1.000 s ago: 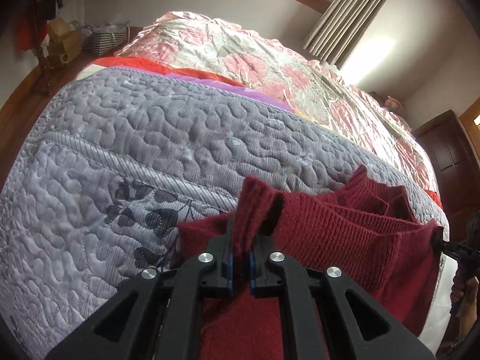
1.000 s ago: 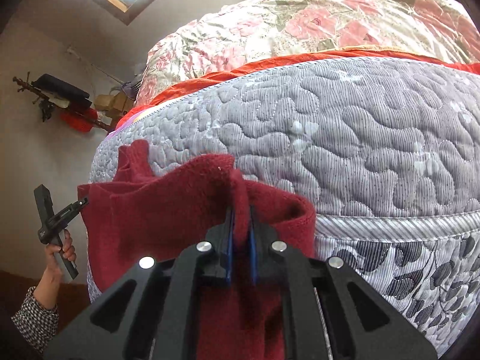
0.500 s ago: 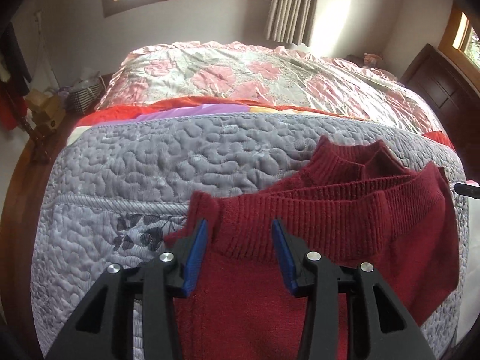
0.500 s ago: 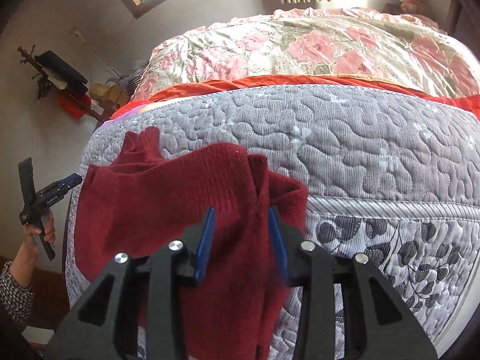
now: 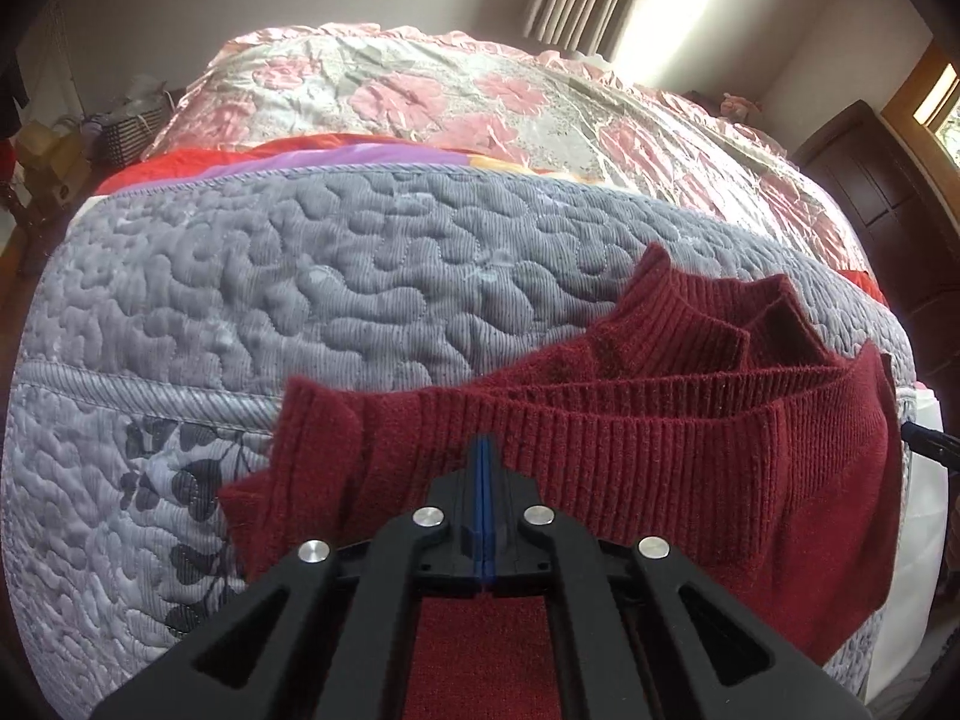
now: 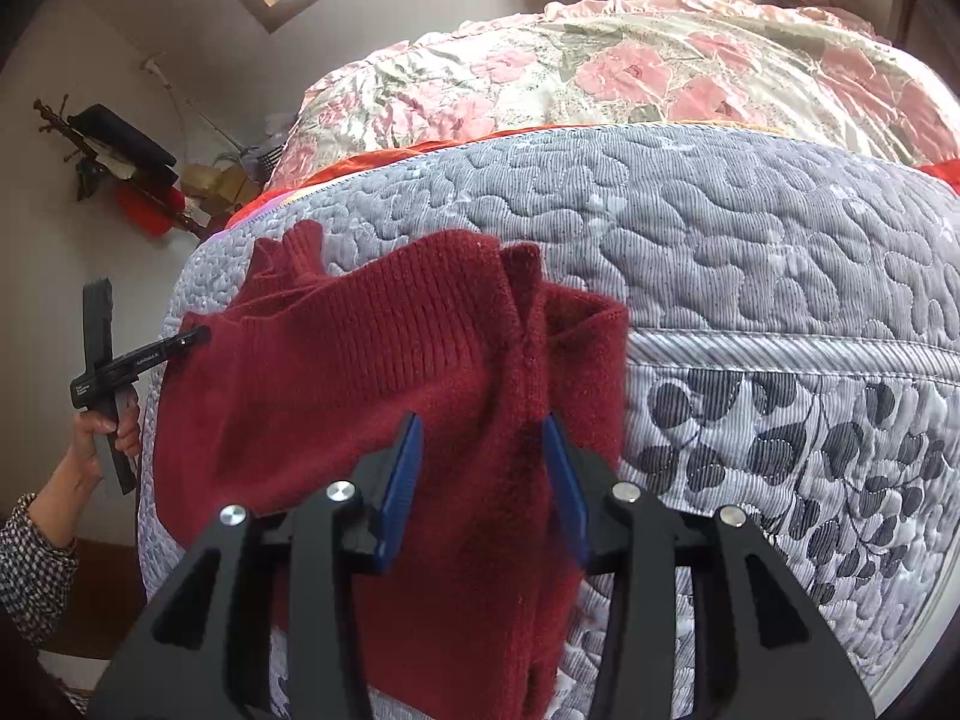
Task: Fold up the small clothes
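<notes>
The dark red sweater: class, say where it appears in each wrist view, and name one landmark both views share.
Left wrist view: the dark red sweater fills the lower centre and right, its ribbed edge just beyond the shut left claw.
Right wrist view: the sweater lies left and centre, behind the open right claw.
Shared landmark: the grey quilted cover under it.

Left hand-held gripper [image 5: 483, 462] with pads pressed together, right hand-held gripper [image 6: 480, 468] with pads spread wide.
</notes>
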`<state>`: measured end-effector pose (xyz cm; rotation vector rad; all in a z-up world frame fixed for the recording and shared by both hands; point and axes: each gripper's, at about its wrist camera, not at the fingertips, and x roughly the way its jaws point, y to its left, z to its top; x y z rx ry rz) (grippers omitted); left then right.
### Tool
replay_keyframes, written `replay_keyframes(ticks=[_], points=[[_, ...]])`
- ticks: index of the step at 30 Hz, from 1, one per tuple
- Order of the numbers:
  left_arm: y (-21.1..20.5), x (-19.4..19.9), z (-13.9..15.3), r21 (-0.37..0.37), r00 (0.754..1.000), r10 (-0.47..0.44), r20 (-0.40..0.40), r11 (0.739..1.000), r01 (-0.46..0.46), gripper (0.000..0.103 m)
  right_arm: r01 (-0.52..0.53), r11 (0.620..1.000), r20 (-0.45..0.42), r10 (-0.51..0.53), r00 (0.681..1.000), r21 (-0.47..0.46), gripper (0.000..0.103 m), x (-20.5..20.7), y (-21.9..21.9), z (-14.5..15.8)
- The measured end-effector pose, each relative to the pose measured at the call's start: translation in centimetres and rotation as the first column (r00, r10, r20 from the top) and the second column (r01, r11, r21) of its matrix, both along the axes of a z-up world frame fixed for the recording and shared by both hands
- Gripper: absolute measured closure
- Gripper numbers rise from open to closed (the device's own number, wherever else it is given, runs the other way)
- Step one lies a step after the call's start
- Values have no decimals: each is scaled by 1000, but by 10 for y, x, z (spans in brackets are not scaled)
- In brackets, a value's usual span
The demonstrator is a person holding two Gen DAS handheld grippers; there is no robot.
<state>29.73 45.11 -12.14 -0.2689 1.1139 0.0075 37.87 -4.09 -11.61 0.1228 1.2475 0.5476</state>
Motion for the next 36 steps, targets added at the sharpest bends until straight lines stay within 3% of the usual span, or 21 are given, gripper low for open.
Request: replay_keyframes(ticks=[2, 4, 7, 12, 15, 19, 22, 24, 25, 26, 27, 32, 36], points=[[17, -8, 17, -22, 993, 93, 69, 996, -91, 103, 7, 1000, -1, -7, 1000, 11, 61, 0, -1, 0], [35, -10, 26, 15, 981, 168, 98, 985, -170, 103, 9, 1000, -1, -9, 1000, 15, 61, 1, 0, -1], [53, -7, 20, -14, 978, 201, 49, 979, -201, 103, 8, 1000, -8, -8, 1000, 11, 61, 4, 4, -5], [32, -6, 15, -88, 998, 61, 3, 994, -61, 101, -5, 1000, -3, 5, 1000, 21, 56, 5, 11, -3], [11, -1, 4, -56, 999, -22, -35, 998, 20, 87, -4, 1000, -9, 4, 1000, 18, 56, 5, 12, -5], [2, 9, -11, -19, 996, -43, -75, 999, 42, 71, 1, 1000, -17, 0, 1000, 21, 55, 4, 11, -7], [1, 16, -15, -48, 993, -78, -87, 996, 74, 59, -2, 1000, -17, 2, 1000, 14, 54, 2, 10, -7], [-1, 18, -17, -65, 990, -103, -97, 993, 97, 61, 2, 1000, -24, -2, 1000, 13, 54, 1, 9, -9], [-1, 18, -18, -77, 989, -110, -102, 992, 103, 85, 5, 1000, -26, -5, 1000, 13, 54, 1, 7, -10], [1, 18, -20, -96, 987, -115, -110, 990, 105, 100, 7, 1000, -28, -7, 1000, 12, 54, 1, 7, -11], [2, 18, -20, -115, 987, -114, -113, 988, 101, 103, 9, 1000, -28, -9, 1000, 12, 54, 1, 6, -12], [7, 5, 2, -41, 997, -74, -11, 996, 73, 103, 13, 1000, -36, -13, 999, 13, 54, 0, 5, -17], [20, 5, 6, -21, 1000, -29, 5, 999, 30, 103, 16, 1000, -43, -16, 999, 17, 52, 1, 5, -20]])
